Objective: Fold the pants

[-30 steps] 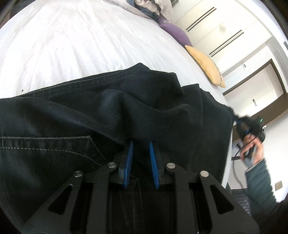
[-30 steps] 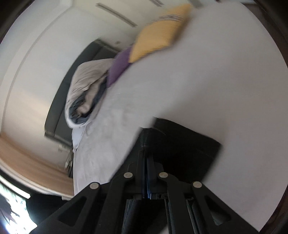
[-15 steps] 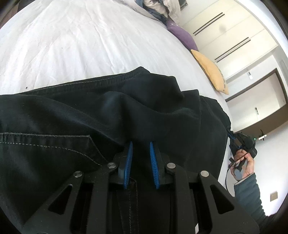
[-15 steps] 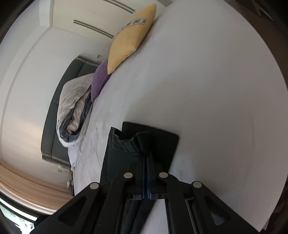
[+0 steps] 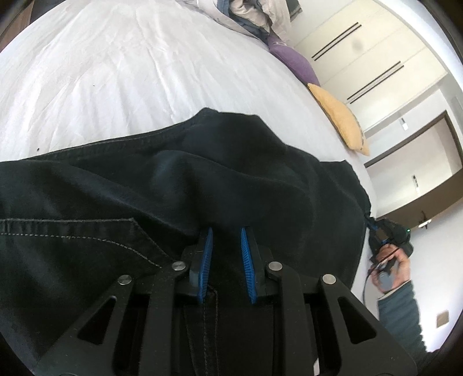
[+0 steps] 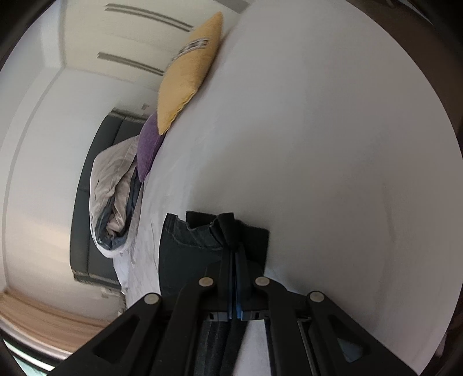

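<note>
Black pants [image 5: 202, 179] lie across the white bed [image 5: 115, 72], a stitched pocket seam at the left. My left gripper [image 5: 225, 231] is closed on a bunched fold of the pants, thick cloth filling the narrow gap between its blue pads [image 5: 206, 260]. At the far right, a hand [image 5: 390, 272] holds my right gripper [image 5: 374, 227] at the pants' end. In the right wrist view, my right gripper [image 6: 233, 248] is shut on a corner of the pants [image 6: 185, 248], which hangs low over the sheet [image 6: 318, 144].
A yellow cushion [image 5: 338, 115] and a purple cushion [image 5: 292, 62] lie along the bed's far side, by a heap of bedding [image 5: 249, 14]. Wardrobe doors [image 5: 361, 52] and a doorway [image 5: 419, 150] stand behind. A dark headboard [image 6: 95, 188] is in the right wrist view.
My right gripper has rolled and sunk toward the bed with the pants' end in it. The left gripper has kept its hold and place.
</note>
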A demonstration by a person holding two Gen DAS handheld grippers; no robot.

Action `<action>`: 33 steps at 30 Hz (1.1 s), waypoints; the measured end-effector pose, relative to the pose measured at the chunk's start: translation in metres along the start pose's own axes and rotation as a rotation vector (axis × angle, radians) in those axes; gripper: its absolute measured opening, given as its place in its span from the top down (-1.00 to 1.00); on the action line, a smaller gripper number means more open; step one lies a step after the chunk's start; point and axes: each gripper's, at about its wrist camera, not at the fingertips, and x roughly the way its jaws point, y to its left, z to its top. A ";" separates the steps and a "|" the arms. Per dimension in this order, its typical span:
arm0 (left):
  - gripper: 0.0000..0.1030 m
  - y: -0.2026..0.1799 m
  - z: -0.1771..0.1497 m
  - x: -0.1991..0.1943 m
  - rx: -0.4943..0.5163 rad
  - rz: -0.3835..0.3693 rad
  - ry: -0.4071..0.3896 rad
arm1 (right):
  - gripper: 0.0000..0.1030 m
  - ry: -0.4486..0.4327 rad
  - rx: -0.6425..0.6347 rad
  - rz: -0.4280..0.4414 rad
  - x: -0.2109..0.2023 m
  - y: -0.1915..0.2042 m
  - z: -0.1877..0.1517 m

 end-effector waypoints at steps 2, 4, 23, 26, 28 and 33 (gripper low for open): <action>0.62 0.002 -0.003 0.000 -0.003 -0.013 -0.012 | 0.96 0.003 0.067 0.010 -0.004 -0.006 -0.002; 0.62 0.005 -0.003 -0.001 -0.011 -0.033 -0.019 | 0.96 0.004 0.104 0.015 -0.008 -0.010 -0.001; 0.62 0.006 -0.008 0.002 -0.003 -0.031 -0.034 | 0.40 -0.088 -0.077 0.045 -0.058 0.041 0.018; 0.62 0.002 -0.011 0.003 0.000 -0.025 -0.037 | 0.35 0.092 -0.234 0.210 -0.028 0.093 -0.003; 0.62 0.001 -0.011 0.002 0.001 -0.025 -0.037 | 0.34 0.197 -0.275 0.279 -0.001 0.113 -0.021; 0.62 -0.001 -0.012 0.003 -0.001 -0.022 -0.036 | 0.15 0.270 -0.219 0.137 0.054 0.078 -0.035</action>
